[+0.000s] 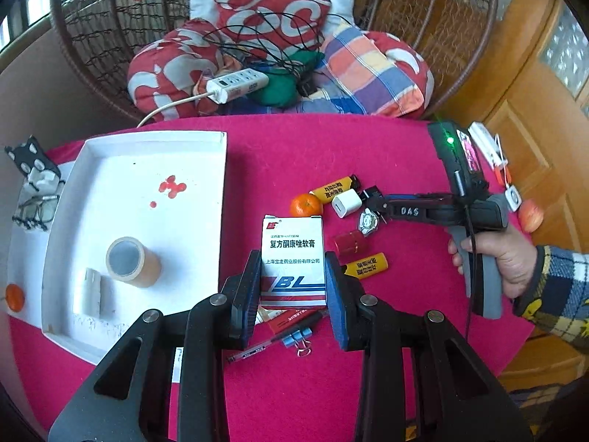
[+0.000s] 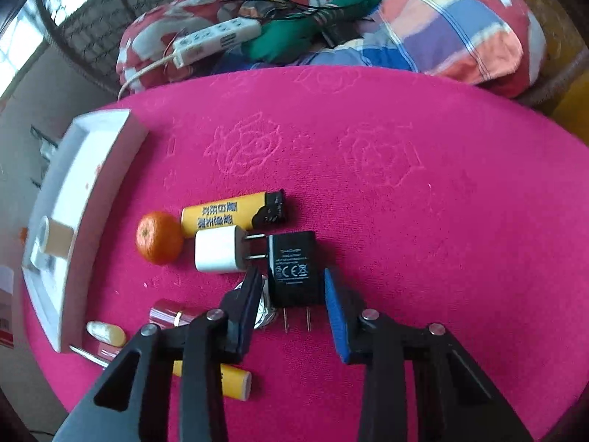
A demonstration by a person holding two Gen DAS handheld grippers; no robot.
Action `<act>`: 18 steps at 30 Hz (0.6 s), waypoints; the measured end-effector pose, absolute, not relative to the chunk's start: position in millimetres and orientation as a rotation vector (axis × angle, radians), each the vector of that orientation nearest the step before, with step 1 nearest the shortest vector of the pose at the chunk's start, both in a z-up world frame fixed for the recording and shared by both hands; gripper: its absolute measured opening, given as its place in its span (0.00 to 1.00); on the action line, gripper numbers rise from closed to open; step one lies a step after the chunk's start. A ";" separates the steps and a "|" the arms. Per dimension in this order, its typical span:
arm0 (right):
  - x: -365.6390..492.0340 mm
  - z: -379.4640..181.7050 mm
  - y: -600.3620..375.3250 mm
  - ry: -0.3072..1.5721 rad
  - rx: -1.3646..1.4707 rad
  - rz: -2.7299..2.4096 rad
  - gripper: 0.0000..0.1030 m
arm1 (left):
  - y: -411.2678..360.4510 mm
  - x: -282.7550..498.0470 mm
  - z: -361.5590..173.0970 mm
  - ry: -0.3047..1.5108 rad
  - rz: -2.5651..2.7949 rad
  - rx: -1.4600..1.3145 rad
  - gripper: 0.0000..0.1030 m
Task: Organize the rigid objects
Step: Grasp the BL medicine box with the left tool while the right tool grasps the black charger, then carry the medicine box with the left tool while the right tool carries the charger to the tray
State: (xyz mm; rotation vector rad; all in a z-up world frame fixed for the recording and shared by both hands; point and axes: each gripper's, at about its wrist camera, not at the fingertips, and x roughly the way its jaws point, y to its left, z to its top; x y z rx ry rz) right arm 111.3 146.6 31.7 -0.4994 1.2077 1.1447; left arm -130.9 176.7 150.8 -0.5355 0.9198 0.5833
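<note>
My left gripper [image 1: 293,280] is shut on a white medicine box [image 1: 293,258] with blue and red stripes, held over the pink table beside the white tray [image 1: 147,140]. The tray holds a tape roll [image 1: 132,261] and a small white block [image 1: 92,291]. My right gripper [image 2: 291,294] is open, its jaws on either side of a black plug adapter [image 2: 292,272] lying on the cloth. The right gripper also shows in the left wrist view [image 1: 371,199]. A white charger [image 2: 219,250], a tangerine [image 2: 160,243] and a yellow lighter [image 2: 224,215] lie just beyond.
A second yellow lighter [image 1: 366,266], a red cylinder [image 1: 349,243], a pen [image 1: 279,335] and blue binder clips [image 1: 298,339] lie on the pink cloth [image 2: 405,184]. Glasses [image 1: 36,206] lie left of the tray. A wicker chair with cushions and a power strip [image 1: 235,84] stands behind.
</note>
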 end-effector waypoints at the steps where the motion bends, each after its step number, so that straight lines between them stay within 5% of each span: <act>1: 116.4 31.5 145.5 1.228 -0.467 1.141 0.33 | 177.2 -133.1 151.4 0.913 0.587 -0.543 0.31; 18: 113.0 33.7 151.7 1.146 -0.603 1.130 0.28 | 169.6 -151.4 165.8 0.843 0.639 -0.578 0.31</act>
